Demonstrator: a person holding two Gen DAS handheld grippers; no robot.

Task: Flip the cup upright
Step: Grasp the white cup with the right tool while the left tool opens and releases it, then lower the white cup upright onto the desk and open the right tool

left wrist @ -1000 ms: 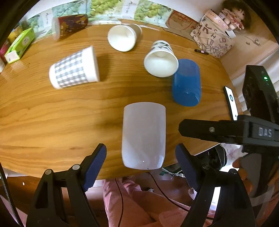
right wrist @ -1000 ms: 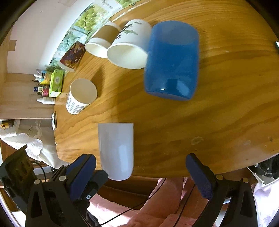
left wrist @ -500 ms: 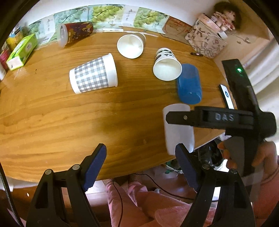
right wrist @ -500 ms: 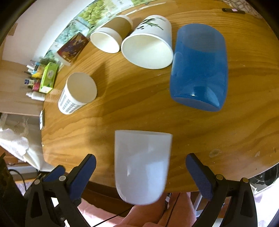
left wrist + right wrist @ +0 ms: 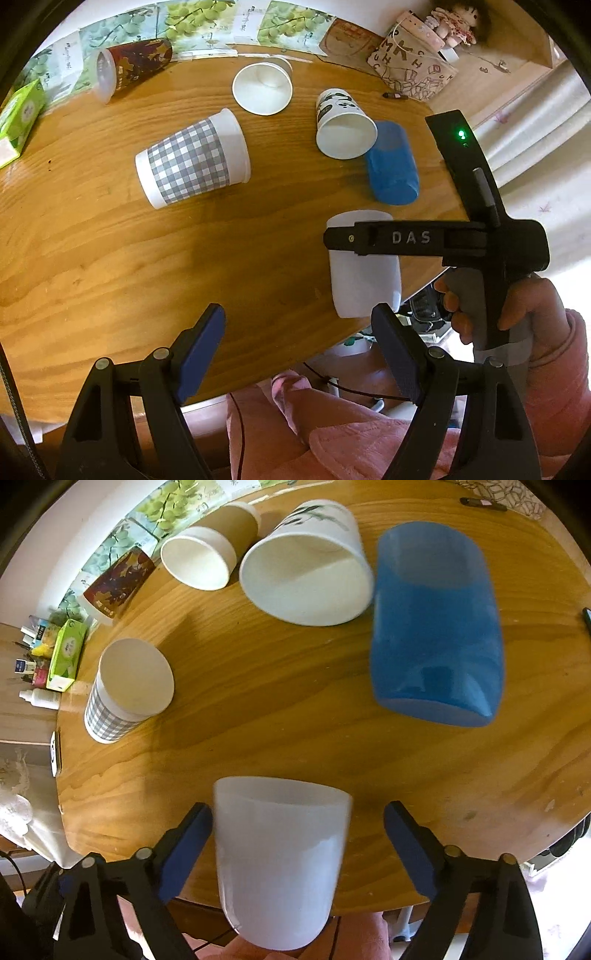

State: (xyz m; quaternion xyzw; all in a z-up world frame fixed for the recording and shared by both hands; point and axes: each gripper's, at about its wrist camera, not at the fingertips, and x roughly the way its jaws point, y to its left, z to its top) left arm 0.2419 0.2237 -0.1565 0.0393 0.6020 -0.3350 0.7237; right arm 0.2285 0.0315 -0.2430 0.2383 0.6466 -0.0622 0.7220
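A white plastic cup (image 5: 277,860) lies on its side at the near edge of the round wooden table (image 5: 277,709), its closed end overhanging the edge. My right gripper (image 5: 295,834) is open with its blue pads on either side of the cup; the left pad is close to it, the right pad apart. In the left wrist view the same cup (image 5: 364,273) lies partly behind the right gripper's black body (image 5: 436,240). My left gripper (image 5: 299,350) is open and empty over the table's near edge, left of the cup.
Other cups lie on their sides: a blue one (image 5: 437,627), a white leaf-print one (image 5: 310,565), a brown one (image 5: 207,550), a grey checked one (image 5: 192,158) and a dark red one (image 5: 129,66). A green box (image 5: 18,118) sits far left, a patterned bag (image 5: 413,70) far right.
My right gripper has moved in over the white cup, which now sits between its open fingers. My left gripper has pulled back and to the left, away from the cup.
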